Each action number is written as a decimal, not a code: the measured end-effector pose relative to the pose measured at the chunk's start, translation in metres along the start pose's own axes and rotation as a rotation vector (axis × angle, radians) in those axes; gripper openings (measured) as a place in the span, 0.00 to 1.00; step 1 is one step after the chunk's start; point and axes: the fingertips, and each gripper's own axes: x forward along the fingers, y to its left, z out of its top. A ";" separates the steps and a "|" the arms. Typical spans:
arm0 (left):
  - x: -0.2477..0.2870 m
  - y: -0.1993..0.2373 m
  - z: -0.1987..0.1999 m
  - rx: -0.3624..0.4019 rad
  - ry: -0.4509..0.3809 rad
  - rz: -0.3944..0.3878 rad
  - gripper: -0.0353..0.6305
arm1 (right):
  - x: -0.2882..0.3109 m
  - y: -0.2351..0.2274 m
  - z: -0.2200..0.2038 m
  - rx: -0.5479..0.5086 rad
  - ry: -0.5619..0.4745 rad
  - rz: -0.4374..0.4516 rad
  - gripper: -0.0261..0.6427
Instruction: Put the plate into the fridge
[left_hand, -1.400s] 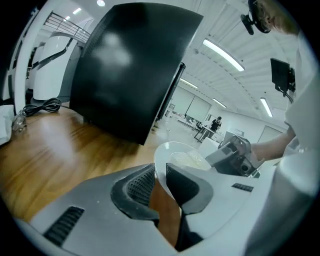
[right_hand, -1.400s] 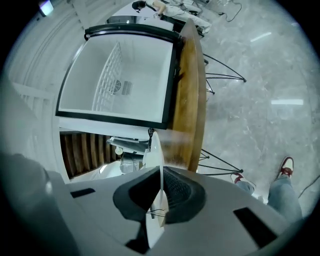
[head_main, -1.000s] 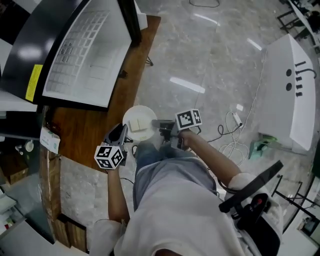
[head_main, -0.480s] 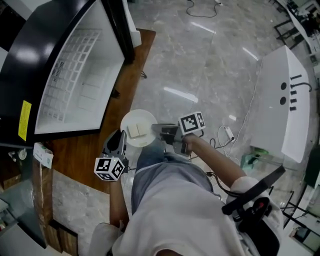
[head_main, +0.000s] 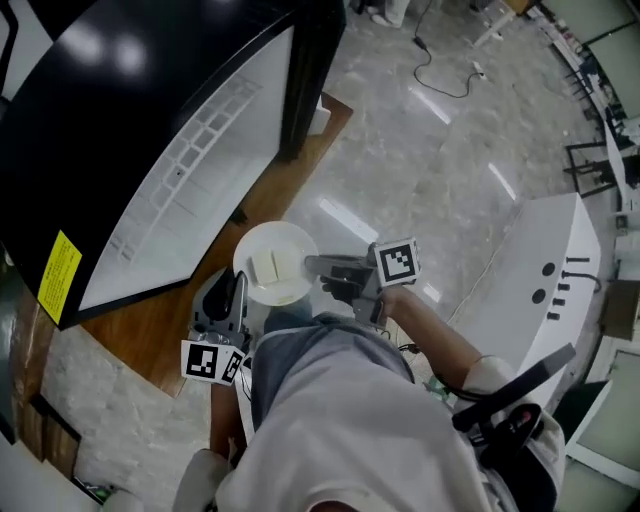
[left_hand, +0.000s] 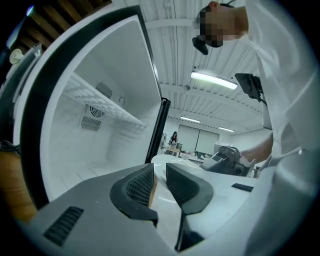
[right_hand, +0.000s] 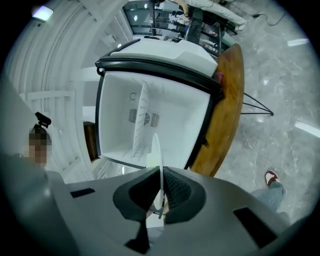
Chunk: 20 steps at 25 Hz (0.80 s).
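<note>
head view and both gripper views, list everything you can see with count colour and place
fridge: one, black outside, white inside, open, on the table at upper left
table: one, brown wood, under the fridge
plate: one, white, held in front of the fridge opening
pale pieces: about two, cream, on the plate
white unit: one, white with black marks, at right
cable: one, black, on the grey floor at top
left gripper: one, grey, shut on the plate's near-left rim
right gripper: one, grey, shut on the plate's right rim
</note>
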 end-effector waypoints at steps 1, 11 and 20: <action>0.025 0.008 0.017 0.010 -0.024 0.018 0.17 | 0.002 0.004 0.035 -0.018 0.021 0.012 0.08; 0.005 0.026 0.107 0.238 -0.145 0.311 0.17 | 0.046 0.076 0.119 -0.079 0.132 0.170 0.08; 0.009 -0.015 0.102 0.257 -0.201 0.426 0.16 | 0.076 0.121 0.148 -0.159 0.211 0.229 0.08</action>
